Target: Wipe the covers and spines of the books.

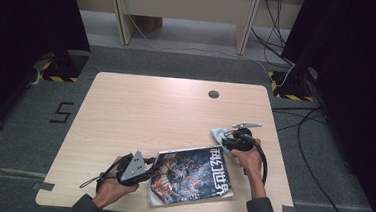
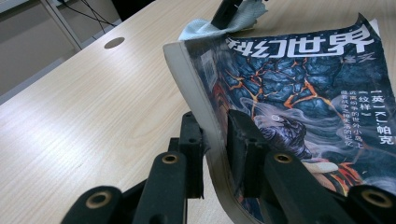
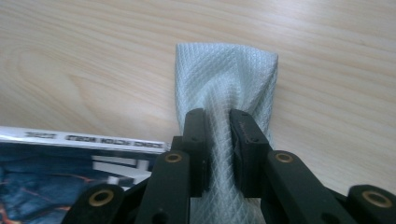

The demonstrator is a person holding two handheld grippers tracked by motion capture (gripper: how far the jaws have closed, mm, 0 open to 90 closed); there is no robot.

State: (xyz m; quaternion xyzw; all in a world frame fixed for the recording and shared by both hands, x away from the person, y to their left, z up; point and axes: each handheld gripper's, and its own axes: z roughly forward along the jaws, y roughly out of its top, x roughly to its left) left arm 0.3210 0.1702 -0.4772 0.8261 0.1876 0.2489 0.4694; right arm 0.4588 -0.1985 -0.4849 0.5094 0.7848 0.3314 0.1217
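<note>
Left hand-held gripper [image 2: 215, 140]: clamped on the spine-side edge of the magazine [image 1: 191, 175], lifting that edge off the worktop [image 1: 140, 107] so the cover bows upward.
Right hand-held gripper [image 3: 217, 135]: closed on a bunched fold of the pale cloth [image 3: 227, 74], just off the magazine's far corner, near the worktop's right side.
Work in hand: it looks like the cloth is meant to wipe the magazine cover while the other side holds it steady; this is a judgement from how both are held.
Risk, magazine: the grip is on a thin, soft edge, so the pages could slip out between the pads or crease where they are pinched; a hard pull would likely bend the cover further.
Risk, cloth: only a narrow pleat is held, so a drag across the glossy cover could tug it free or leave it trailing in a lump.
Risk, collision: the two hand-held grippers work close over one small thing, and a sweep toward the spine could knock the holding side.
Magazine, look: glossy cover, dark blue with orange cracks like lava, large white characters along one edge, grey page block, slightly curled.
Cloth, look: pale blue-grey, fine diamond weave, limp and folded.
Magazine, place: near edge of the worktop, between the two hands.
</note>
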